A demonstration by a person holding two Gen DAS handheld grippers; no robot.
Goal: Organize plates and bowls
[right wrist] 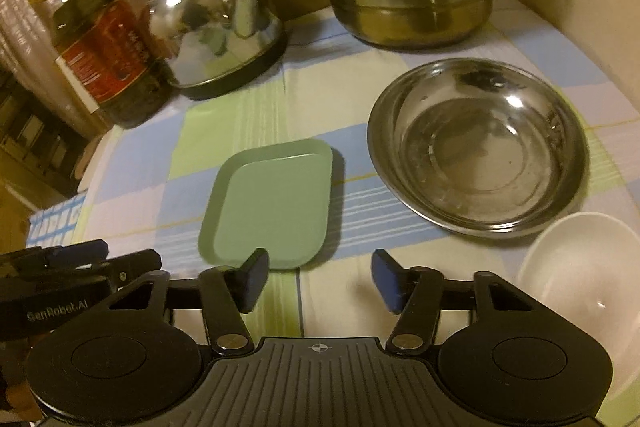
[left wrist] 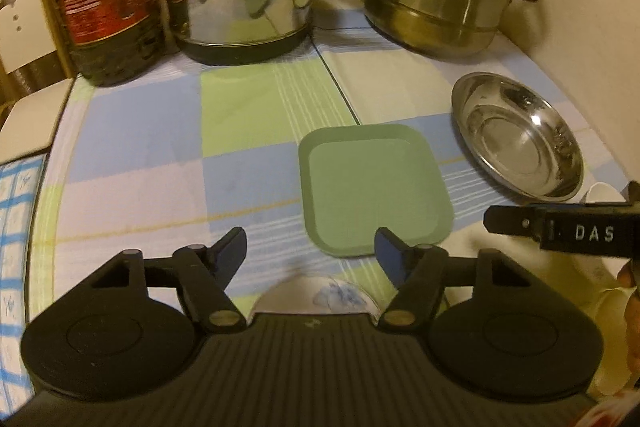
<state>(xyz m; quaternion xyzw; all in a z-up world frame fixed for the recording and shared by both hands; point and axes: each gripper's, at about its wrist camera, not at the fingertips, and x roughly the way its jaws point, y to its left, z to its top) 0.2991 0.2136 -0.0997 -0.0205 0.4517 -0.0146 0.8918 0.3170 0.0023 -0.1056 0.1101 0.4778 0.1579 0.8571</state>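
The green plate point(right wrist: 272, 203) lies flat on the table point(right wrist: 140, 155) just ahead of both grippers, its long axis running away from them, with the steel dish point(right wrist: 478, 147) to its right and a white bowl point(right wrist: 576, 267) near the right gripper point(right wrist: 318, 279). Both the right gripper and the left gripper point(left wrist: 310, 251) are spread wide, holding and touching nothing. A patterned bowl point(left wrist: 320, 297) sits directly under the left one, so that looks nearest for it.
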